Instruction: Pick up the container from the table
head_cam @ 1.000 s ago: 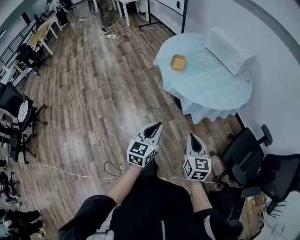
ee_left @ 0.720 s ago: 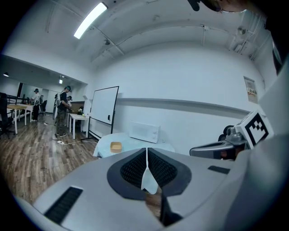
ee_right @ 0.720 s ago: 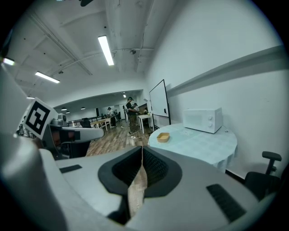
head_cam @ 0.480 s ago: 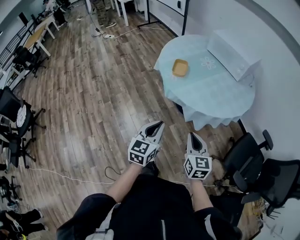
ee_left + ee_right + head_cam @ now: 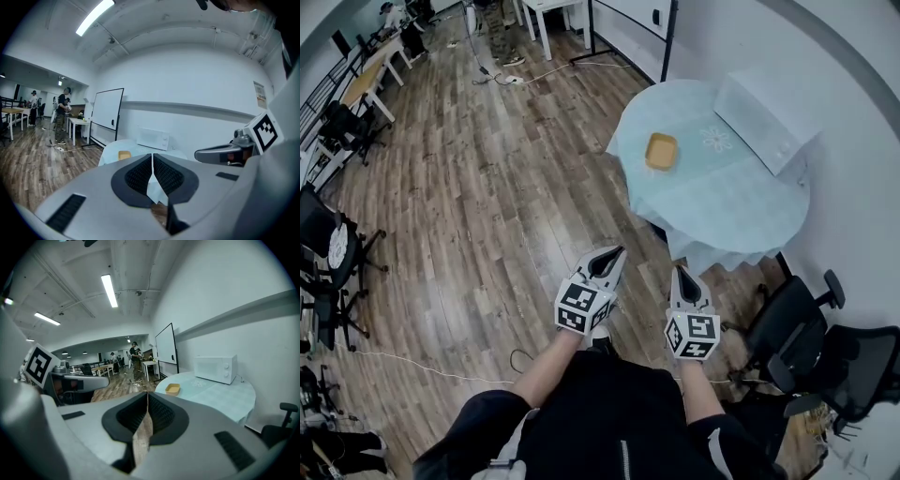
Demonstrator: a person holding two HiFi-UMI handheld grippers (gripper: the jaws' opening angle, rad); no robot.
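Observation:
A small yellow container (image 5: 661, 151) sits on the round table (image 5: 727, 202) with the pale blue cloth, near its left edge; it also shows as the yellow container (image 5: 172, 389) in the right gripper view and the container (image 5: 124, 155) in the left gripper view. My left gripper (image 5: 614, 254) and right gripper (image 5: 679, 273) are held side by side well short of the table, above the wooden floor. Both are shut with nothing between the jaws.
A white microwave (image 5: 766, 122) stands at the table's far side by the wall. Black office chairs (image 5: 811, 337) stand to the right, more chairs (image 5: 333, 272) at the left. A whiteboard (image 5: 107, 110), white desks and people (image 5: 135, 361) are farther back. A cable (image 5: 441, 352) lies on the floor.
The table and container have shifted slightly lower and nearer in the head view. Both grippers stay shut and side by side.

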